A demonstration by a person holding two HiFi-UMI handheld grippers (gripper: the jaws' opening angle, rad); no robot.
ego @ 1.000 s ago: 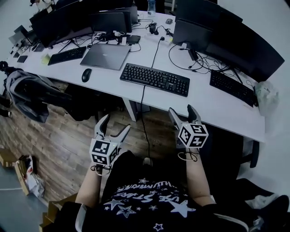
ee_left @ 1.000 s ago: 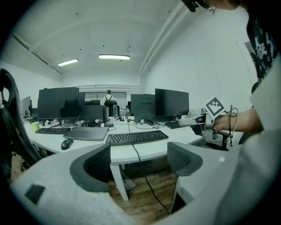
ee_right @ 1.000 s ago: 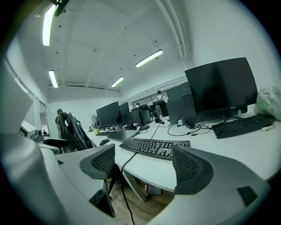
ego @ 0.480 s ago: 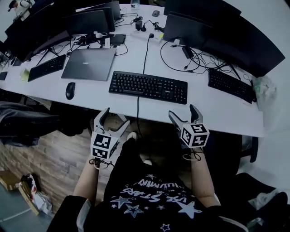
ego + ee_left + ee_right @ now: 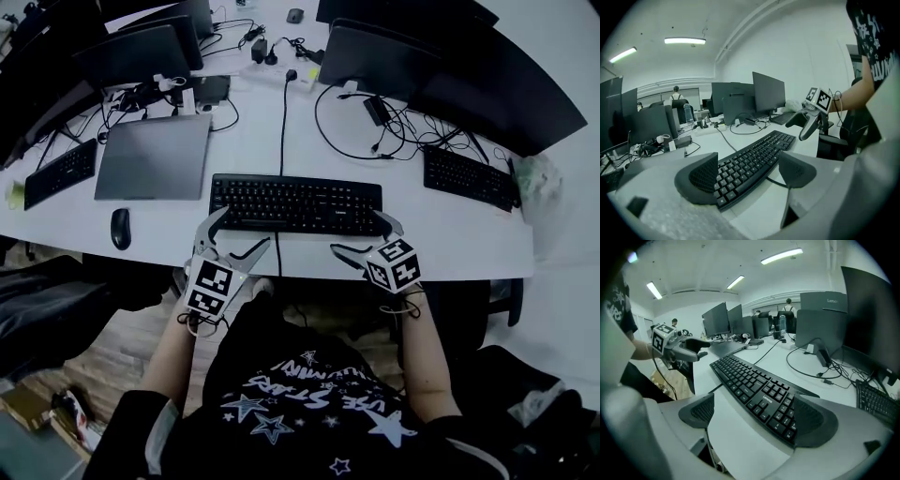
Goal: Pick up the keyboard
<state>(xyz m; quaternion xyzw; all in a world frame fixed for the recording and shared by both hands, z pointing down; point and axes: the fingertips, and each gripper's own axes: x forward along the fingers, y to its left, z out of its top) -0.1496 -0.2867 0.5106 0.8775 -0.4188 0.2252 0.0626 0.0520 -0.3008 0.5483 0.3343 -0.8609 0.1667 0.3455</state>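
Note:
A black keyboard (image 5: 295, 203) lies near the front edge of the white desk (image 5: 450, 239), its cable running back across the desk. My left gripper (image 5: 232, 240) is open at the keyboard's left end; in the left gripper view the keyboard (image 5: 754, 157) has its near corner between the jaws, and no pad presses on it. My right gripper (image 5: 364, 235) is at the right end with its jaws opening. In the right gripper view the keyboard (image 5: 752, 383) has its corner between the jaws, beside the right pad (image 5: 813, 420). Each gripper shows in the other's view: the right gripper (image 5: 812, 119), the left gripper (image 5: 686, 350).
A closed laptop (image 5: 152, 157) and a mouse (image 5: 120, 228) lie to the left, with another keyboard (image 5: 58, 173) beyond them. A third keyboard (image 5: 469, 178) lies at the right. Monitors (image 5: 384, 61) and loose cables (image 5: 356, 131) fill the back of the desk.
Both grippers have moved forward from below the desk's front edge to the two ends of the keyboard. The right gripper's jaws stand wider than before.

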